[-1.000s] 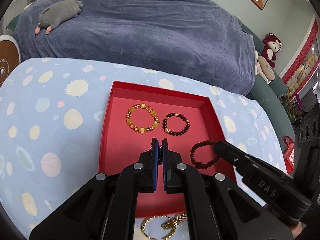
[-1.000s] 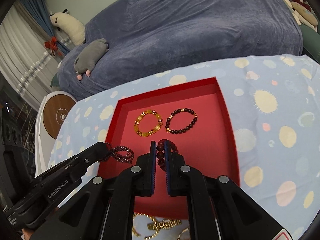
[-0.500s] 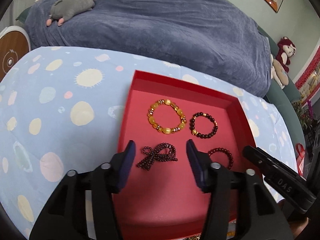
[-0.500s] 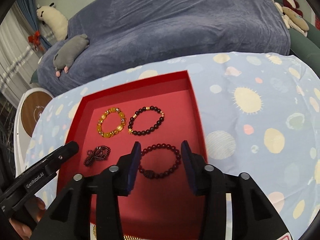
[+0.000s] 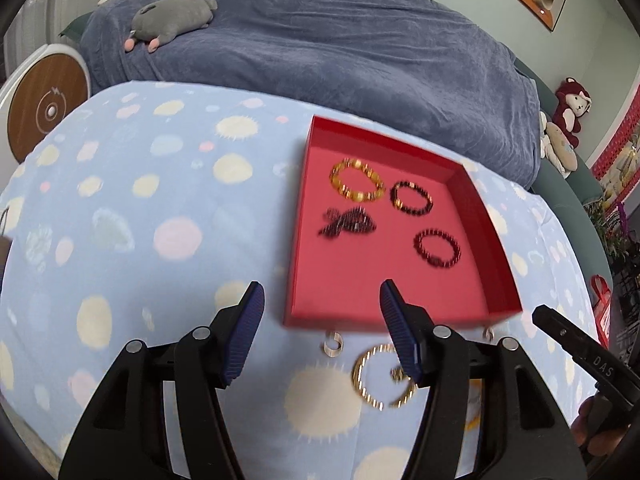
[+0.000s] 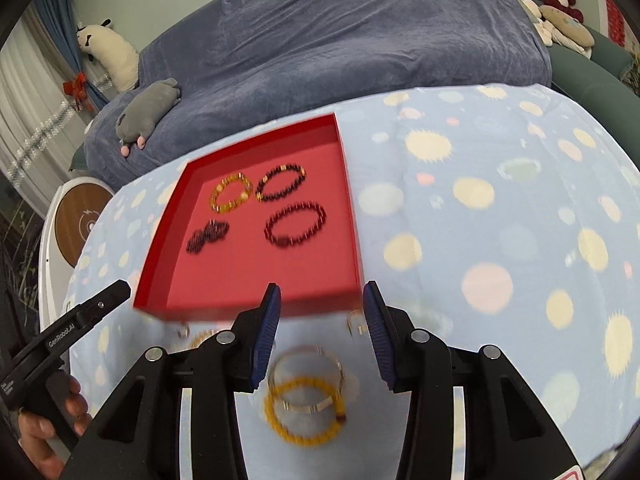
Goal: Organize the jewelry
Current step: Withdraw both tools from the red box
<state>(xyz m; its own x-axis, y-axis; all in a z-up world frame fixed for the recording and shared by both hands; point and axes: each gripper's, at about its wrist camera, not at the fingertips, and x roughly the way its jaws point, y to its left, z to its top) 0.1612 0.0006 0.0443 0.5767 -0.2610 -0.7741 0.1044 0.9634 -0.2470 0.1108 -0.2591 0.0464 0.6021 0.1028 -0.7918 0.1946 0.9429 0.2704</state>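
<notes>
Left gripper [image 5: 320, 308]: its jaws are opening, standing wide apart with nothing between the pads, hovering over the spotted cloth [image 5: 160, 240] just before the tray's near left corner.
Red tray [image 5: 496, 240]: sitting on the cloth, holding four bracelets.
Amber bracelet [image 5: 356, 185]: lying at the far left of the tray.
Twisted dark bracelet [image 5: 347, 222]: lying just in front of it.
Black bracelet [image 5: 411, 198]: resting far right.
Dark red bracelet [image 5: 437, 249]: resting near right.
Loose pieces: a gold chain [image 5: 380, 376] and a yellow bead bracelet [image 6: 304, 410] are lying on the cloth before the tray.
Right gripper [image 6: 322, 308]: standing partly open and empty above those pieces.
</notes>
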